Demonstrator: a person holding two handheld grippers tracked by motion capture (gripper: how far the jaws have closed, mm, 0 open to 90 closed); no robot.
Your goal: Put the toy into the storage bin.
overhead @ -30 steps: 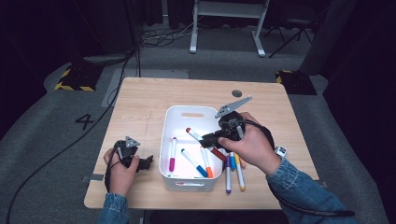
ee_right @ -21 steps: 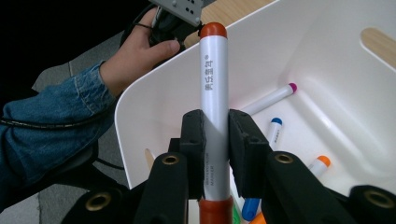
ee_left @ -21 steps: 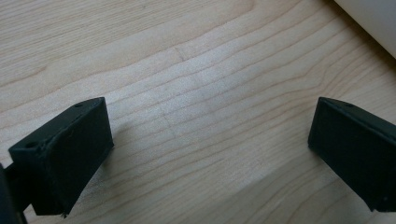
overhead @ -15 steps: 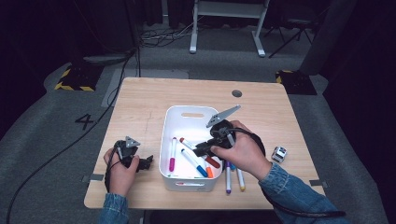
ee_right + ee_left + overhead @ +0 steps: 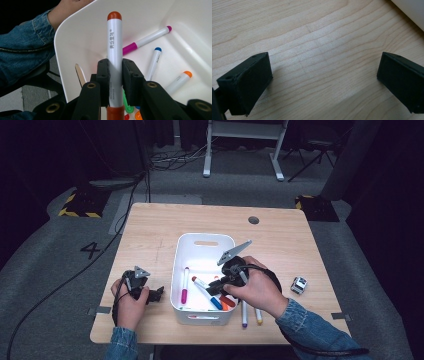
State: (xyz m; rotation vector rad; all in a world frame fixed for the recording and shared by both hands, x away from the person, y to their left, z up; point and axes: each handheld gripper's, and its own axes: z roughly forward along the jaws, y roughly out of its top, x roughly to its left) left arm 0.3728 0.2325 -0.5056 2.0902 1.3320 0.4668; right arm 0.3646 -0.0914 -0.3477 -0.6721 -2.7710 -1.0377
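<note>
Currently right tool (image 5: 115, 75) clamps a red-capped marker (image 5: 114, 47) mid-barrel, held over the white bin (image 5: 202, 242), tip end toward the bin's near wall. Step in hand looks like dropping it in with the other markers: pink (image 5: 184, 287), blue (image 5: 207, 294), orange (image 5: 178, 80). To do it well: lower until the barrel is close to the floor, tilt it flat alongside the others, then release so it doesn't bounce out. Left tool (image 5: 324, 80) is spread wide with nothing between, resting on the worktop (image 5: 150, 235) beside the bin. Two markers (image 5: 251, 312) lie outside, next pickups.
</note>
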